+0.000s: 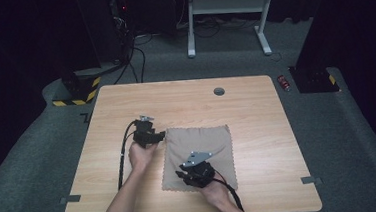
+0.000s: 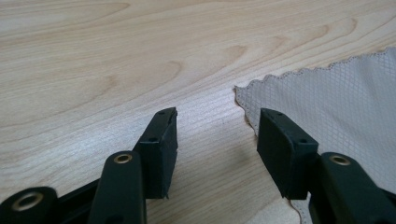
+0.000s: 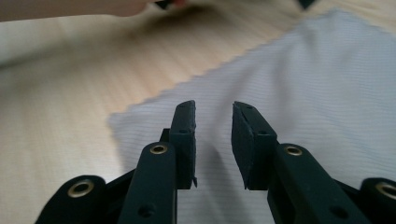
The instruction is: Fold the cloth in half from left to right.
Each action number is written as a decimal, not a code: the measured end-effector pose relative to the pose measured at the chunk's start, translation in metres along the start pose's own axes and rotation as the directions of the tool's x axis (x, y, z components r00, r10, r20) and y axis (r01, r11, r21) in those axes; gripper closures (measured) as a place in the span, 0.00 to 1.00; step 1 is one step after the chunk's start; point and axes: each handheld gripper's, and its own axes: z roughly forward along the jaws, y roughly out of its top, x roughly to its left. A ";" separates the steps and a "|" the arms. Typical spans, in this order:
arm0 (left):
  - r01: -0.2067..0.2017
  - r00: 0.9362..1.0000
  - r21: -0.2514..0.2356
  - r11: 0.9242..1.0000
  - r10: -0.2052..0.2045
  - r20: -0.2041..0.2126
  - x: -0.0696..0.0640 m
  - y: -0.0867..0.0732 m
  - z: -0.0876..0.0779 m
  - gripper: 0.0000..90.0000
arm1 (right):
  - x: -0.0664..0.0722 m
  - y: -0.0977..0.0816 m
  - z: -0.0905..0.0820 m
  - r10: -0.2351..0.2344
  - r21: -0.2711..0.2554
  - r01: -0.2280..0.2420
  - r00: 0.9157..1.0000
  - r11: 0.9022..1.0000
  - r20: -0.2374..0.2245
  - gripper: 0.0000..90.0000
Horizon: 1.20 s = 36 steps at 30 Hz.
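A light wooden desk [image 1: 126, 105] on grey carpet bears a flat beige square cloth [image 1: 198, 140]. The left gripper [image 2: 217, 135], jaws wide and empty, sits at the cloth's ten o'clock corner. The right gripper [image 3: 214, 140], jaws narrower and empty, hovers over its seven o'clock corner.

Beige, diamond-weave cloth [image 1: 199, 153] with scalloped edge on pale wood-grain table [image 1: 125, 100]; black claws

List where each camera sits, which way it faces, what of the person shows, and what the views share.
High view: above the person's side, looking forward and down on the table; forearms, left gripper and right gripper show.
Left gripper view: low over the wood, jaws apart at the cloth corner.
Right gripper view: low over the cloth, jaws apart; a forearm lies beyond.
Shared: every view shows the cloth and tabletop.
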 end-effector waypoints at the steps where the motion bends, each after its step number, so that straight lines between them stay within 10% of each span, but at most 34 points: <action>1: -0.022 1.000 0.011 1.000 0.022 -0.001 -0.002 0.003 0.000 0.52 | 0.004 0.000 0.002 -0.005 0.002 0.005 1.000 1.000 -0.008 0.78; 7: -0.049 0.999 0.006 0.999 0.049 -0.003 -0.011 0.015 0.001 0.52 | 0.027 0.004 0.016 -0.053 0.011 0.053 0.997 0.999 -0.056 0.76; 17: 0.022 1.000 0.013 1.000 -0.022 -0.006 -0.003 0.018 0.015 0.52 | 0.048 0.004 0.028 -0.145 0.051 0.148 0.987 0.988 -0.063 0.71; 28: -0.104 0.993 0.024 0.994 0.105 -0.060 -0.023 0.023 0.023 0.60 | 0.055 0.001 0.029 -0.183 0.054 0.185 0.982 0.981 -0.042 0.81; 36: -0.142 0.989 0.071 0.987 0.144 -0.020 -0.031 0.031 0.026 0.90 | 0.057 0.001 0.029 -0.197 0.062 0.198 0.980 0.978 -0.019 0.98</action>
